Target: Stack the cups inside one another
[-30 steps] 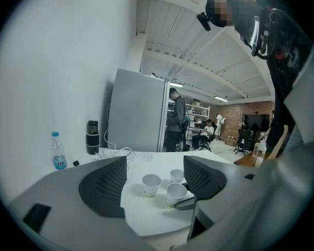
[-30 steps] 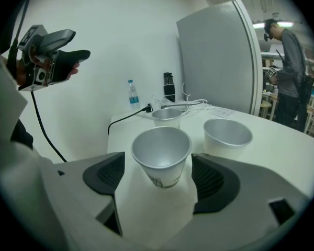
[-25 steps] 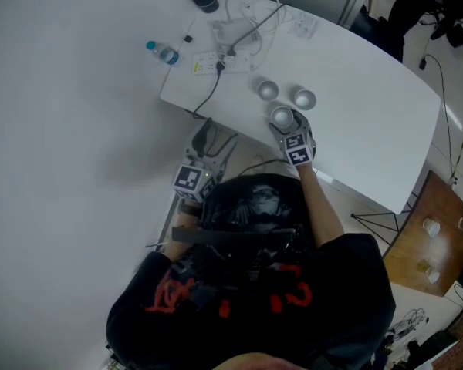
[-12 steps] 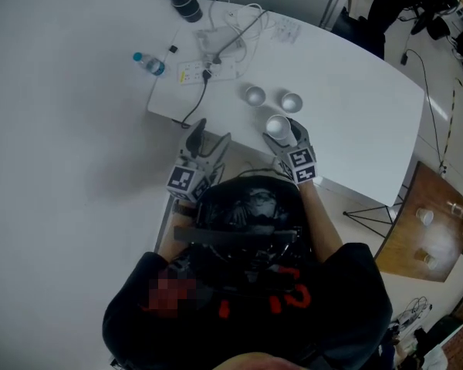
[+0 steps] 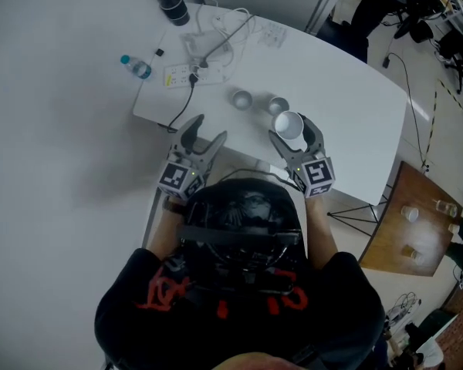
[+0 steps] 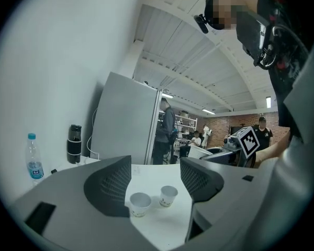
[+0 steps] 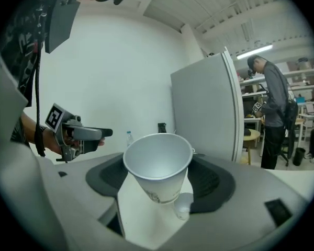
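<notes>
Right gripper (image 5: 292, 129): clenched on a white paper cup (image 7: 158, 169), its pads pressing the cup's lower sides; the cup leans, with its open mouth tipped back toward the gripper's camera.
Held cup's place: in the air above the near part of the white table (image 5: 347, 91), just beside the two other cups.
Left gripper (image 5: 207, 129): released and empty; its jaws have just been closing, with nothing between them. It hovers by the table's near edge and points at the cups from a distance.
Two other cups (image 5: 241, 99): upright on the table, side by side, close but apart, and not held by anything.
Risk, tilt: the leaning cup probably meets a standing cup's rim at an angle, so it catches rather than slides in.
Risk, tipping: the standing cups look light and nothing steadies them, so a push from above or the side can knock one over or send it toward the near edge.
Risk, squeeze: thin paper likely dents under firm pads, and a bent cup nests badly.
Risk, neighbour: the wide jaws may bump the second cup as they come down.
</notes>
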### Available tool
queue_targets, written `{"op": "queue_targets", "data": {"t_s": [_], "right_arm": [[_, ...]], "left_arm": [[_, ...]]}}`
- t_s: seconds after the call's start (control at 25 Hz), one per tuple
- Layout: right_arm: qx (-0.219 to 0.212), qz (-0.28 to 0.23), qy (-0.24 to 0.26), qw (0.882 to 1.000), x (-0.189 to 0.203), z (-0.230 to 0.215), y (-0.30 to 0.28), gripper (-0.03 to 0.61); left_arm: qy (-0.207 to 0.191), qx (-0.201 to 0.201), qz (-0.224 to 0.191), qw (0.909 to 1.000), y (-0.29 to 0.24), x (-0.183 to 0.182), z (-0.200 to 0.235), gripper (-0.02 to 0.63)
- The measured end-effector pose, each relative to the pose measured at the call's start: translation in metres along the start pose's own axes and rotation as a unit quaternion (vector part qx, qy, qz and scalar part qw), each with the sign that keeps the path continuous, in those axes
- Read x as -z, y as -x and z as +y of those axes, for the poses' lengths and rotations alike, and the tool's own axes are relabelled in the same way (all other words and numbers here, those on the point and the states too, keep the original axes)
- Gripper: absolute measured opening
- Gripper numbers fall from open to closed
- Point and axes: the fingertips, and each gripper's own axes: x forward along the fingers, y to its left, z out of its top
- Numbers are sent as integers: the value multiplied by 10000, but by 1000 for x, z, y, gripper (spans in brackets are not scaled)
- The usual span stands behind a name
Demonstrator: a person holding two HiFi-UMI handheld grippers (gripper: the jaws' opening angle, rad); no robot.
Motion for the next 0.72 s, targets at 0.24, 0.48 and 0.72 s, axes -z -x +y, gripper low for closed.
{"op": "queue_targets", "data": {"t_s": [0.24, 0.48, 0.72], "right_arm": [[133, -79, -128, 9998, -6, -23, -4, 364], [71, -76, -193, 9998, -5, -39, -12, 364], [-106, 206, -206, 9995, 20, -54, -41, 364]], "left_arm": [[100, -19, -78, 9999, -1, -5, -1, 295], [107, -155, 3, 9998, 0, -5, 0, 295], [352, -287, -195, 9988, 3, -11, 3, 293]]}}
